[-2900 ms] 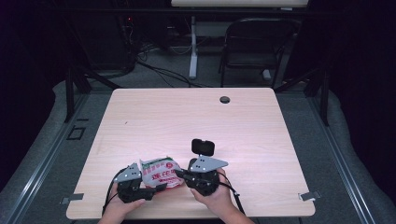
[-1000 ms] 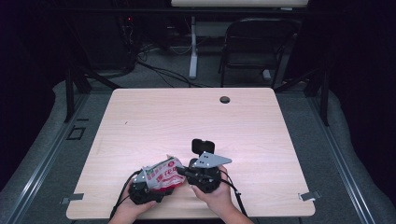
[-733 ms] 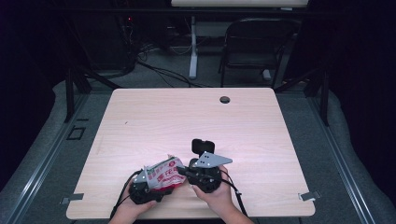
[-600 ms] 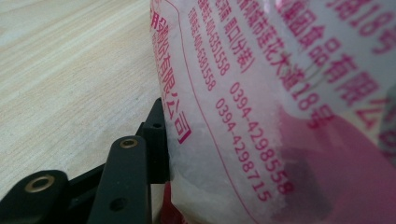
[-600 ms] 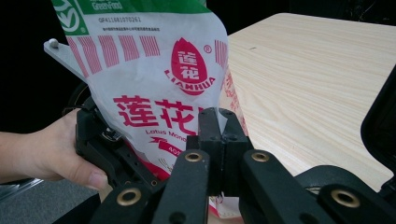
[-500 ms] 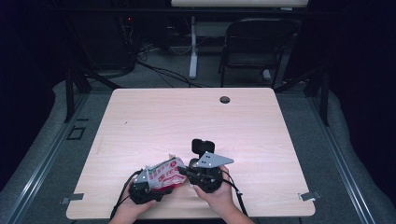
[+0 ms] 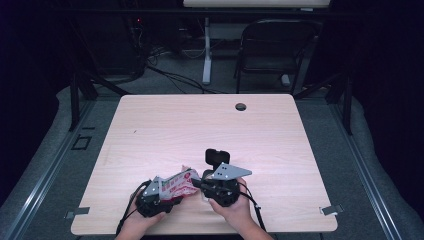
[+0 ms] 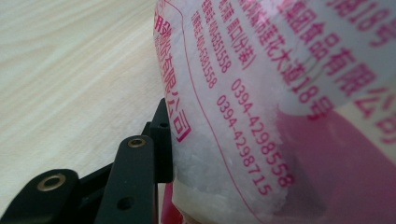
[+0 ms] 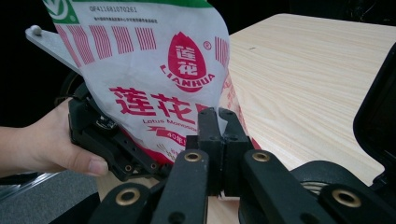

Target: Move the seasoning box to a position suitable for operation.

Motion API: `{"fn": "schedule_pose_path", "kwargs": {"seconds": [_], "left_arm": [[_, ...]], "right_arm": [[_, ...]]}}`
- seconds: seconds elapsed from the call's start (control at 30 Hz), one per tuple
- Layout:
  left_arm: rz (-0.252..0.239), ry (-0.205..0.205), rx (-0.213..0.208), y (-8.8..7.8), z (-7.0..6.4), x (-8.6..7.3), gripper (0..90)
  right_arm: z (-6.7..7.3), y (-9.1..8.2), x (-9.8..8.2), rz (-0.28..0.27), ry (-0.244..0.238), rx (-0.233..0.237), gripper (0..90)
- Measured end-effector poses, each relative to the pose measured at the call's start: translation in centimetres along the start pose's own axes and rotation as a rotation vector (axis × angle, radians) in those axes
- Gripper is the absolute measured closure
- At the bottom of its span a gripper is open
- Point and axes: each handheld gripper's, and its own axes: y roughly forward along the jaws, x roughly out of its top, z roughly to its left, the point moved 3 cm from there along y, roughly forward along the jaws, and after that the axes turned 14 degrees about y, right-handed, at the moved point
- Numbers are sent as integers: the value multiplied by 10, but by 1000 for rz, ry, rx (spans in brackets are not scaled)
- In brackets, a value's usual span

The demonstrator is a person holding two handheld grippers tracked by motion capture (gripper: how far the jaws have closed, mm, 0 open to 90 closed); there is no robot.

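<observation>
Near the front edge of the table (image 7: 150, 125), the person held a white and red bag (image 7: 177, 184) up between the two grippers. From above, the bag sat slanted over the left gripper (image 7: 152, 197), with the right gripper (image 7: 200, 186) touching its right end. Looking along the right gripper (image 9: 219, 116), its jaws were clenched together on the bag's (image 9: 154, 84) lower edge, so that corner was pinched tight. The left hand (image 9: 51, 140) showed beyond it, wrapped around the other gripper's black body. In the left gripper view, the bag (image 8: 280, 116) loomed very close, crinkled and printed with pink numbers. One black jaw lay against its side; the other jaw was hidden behind the plastic. Those jaws had just been closing with the bag between them. Whether they pressed it yet, I couldn't tell.
</observation>
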Motion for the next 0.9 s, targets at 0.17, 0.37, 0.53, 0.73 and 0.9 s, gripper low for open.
{"fn": "schedule_pose_path", "kwargs": {"seconds": [0.17,0.37,0.53,0.73,0.9], "left_arm": [[29,42,61,-4,1,2,606],[40,65,107,-7,3,1,612],[48,85,141,-8,3,1,613],[58,122,184,-12,4,3,614],[63,133,236,-15,12,3,616]], "right_arm": [[-1,0,0,2,11,5,874],[-3,-1,0,0,19,16,768],[-2,-2,-1,0,20,32,705],[-3,-6,-3,-5,8,60,613],[-7,-15,-3,-19,18,64,584]]}}
